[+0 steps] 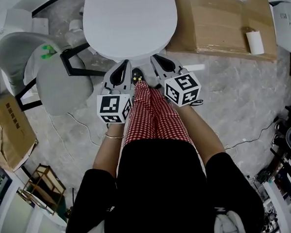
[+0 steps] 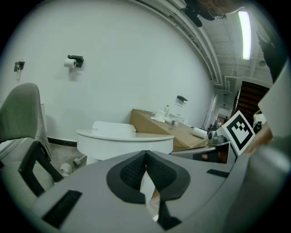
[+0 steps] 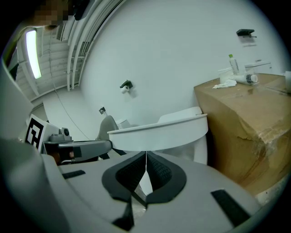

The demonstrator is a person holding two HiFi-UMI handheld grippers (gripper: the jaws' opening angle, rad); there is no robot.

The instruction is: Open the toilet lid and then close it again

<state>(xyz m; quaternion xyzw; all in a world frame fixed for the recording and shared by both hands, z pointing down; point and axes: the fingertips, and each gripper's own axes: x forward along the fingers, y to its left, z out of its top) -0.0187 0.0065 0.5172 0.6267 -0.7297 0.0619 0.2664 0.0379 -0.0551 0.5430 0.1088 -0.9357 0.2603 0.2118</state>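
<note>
Fingers first: the left gripper (image 2: pixel 145 153) has its fingers (image 2: pixel 132 172) pressed together tip to tip with nothing between them, and the right gripper (image 3: pixel 146 154) is the same, shut and empty. Both sit side by side just short of the front rim of the toilet lid (image 1: pixel 130 21), which is down flat on the toilet and not yet lifted. From the gripper views the rim sits a bit above the tips.

What I'd worry about: with the fingers shut you can only hook or nudge that smooth white edge. So my guess is a tip skids off and the lid drops back with a bang. Opening one pair and pinching the rim looks safer. The person's legs are also right up against the bowl, so there's not much room to swing.

Count-wise: two grippers, one toilet with one lid, one big cardboard box (image 1: pixel 218 20) just to the right of it, and one grey chair (image 1: pixel 62 86) on the left. There's also one paper roll on the wall (image 2: pixel 69 63).
</note>
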